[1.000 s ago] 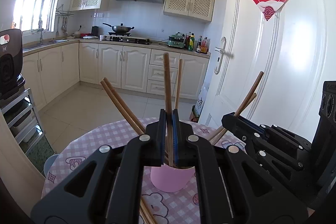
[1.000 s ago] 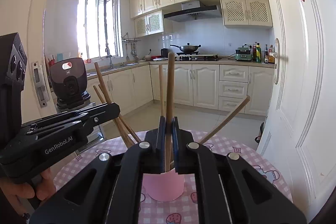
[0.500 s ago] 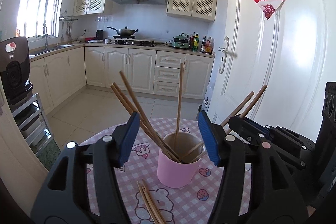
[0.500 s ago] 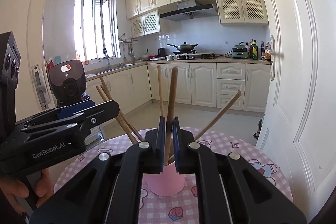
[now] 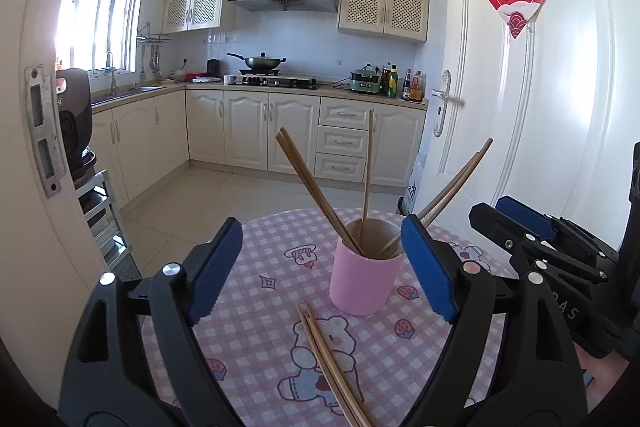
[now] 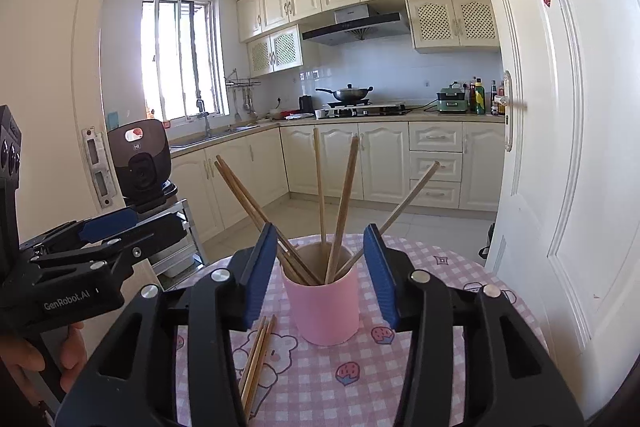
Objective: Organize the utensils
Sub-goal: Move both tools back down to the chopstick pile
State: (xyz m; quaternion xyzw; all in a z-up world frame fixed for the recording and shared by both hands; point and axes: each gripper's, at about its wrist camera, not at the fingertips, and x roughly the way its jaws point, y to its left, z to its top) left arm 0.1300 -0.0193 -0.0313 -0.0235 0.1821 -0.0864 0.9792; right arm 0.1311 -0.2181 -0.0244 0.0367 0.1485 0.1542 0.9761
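A pink cup stands on the pink checked tablecloth and holds several wooden chopsticks that lean outward. It also shows in the right wrist view with its chopsticks. More loose chopsticks lie flat on the cloth in front of the cup, seen in the right wrist view too. My left gripper is open and empty, just short of the cup. My right gripper is open and empty, its jaws on either side of the cup's rim.
The round table stands in a kitchen doorway, with a white door close on the right and a door frame on the left. A black appliance on a rack stands left of the table. Cabinets line the far wall.
Both grippers held a chopstick upright over the cup a second ago. The left opened first, then the right; both chopsticks now stand in the cup and both grippers have drawn back.
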